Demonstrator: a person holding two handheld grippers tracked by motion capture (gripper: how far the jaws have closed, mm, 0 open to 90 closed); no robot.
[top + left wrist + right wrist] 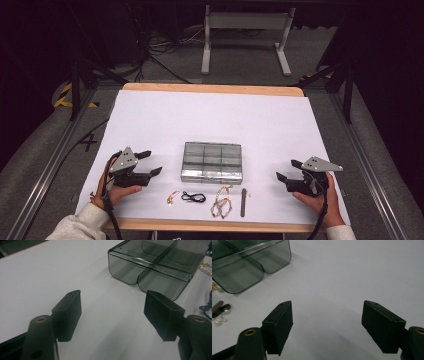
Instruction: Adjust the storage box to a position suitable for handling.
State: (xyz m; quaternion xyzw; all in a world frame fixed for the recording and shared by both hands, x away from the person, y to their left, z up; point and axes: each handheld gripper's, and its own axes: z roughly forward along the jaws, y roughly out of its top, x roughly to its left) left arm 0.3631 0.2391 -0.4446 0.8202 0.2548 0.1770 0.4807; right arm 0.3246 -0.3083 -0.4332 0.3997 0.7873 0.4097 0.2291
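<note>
Both jaws spread and empty, left gripper (149,163) at 9 o'clock and right gripper (289,170) at 3 o'clock of the compartment box (212,162); I approach the jewellery (221,203) at its 6 o'clock low, pinching one piece at a time.

one box (212,162), roughly five trinkets (221,205)
</note>
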